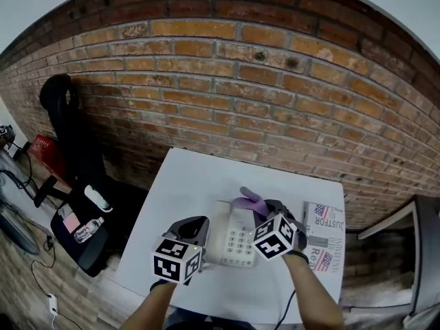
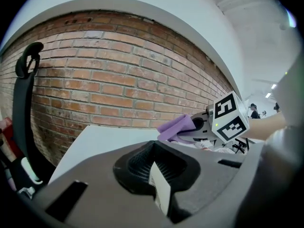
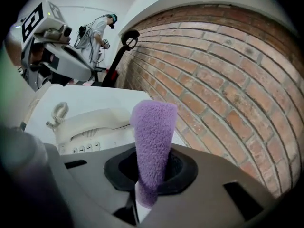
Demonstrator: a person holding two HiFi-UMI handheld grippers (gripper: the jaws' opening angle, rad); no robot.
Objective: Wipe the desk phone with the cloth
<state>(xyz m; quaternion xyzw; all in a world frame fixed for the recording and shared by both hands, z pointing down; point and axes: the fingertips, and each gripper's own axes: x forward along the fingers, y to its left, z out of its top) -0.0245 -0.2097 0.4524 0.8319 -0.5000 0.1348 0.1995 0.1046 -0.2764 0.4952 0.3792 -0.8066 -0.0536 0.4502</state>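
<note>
Two grippers in play here, and only one is doing any real work. The right gripper (image 3: 149,177) is clamped on a purple cloth (image 3: 153,141). The cloth is rolled into a fat finger shape and pokes straight out past the jaws. The left gripper (image 2: 152,167) has its jaws pressed together, and I can't spot anything between them. It sits low at the near left corner of the desk phone (image 1: 230,238).

The phone is roughly mid-way across the white table (image 1: 185,184), keypad toward the person, with the handset (image 3: 90,125) on its cradle and the coiled cord (image 3: 57,114) trailing off one end. From the head view the cloth tip is up at the far right corner of the phone. I honestly can't tell if it's touching plastic or just hanging above it.

My read is that this is the wiping step itself, either starting a pass or at the far end of one. I can't judge how much is cleaned, since the phone looks equally white all over.

Next move probably needs the right gripper tilted down so the side of the cloth lies flat on the phone. Then it drags across handset and keys toward the near edge. With the cloth bunched like that, only a narrow strip will make contact, so expect several overlapping strokes. The left one could pin the base so it doesn't skate toward the printed paper (image 1: 323,243) beside it.
</note>
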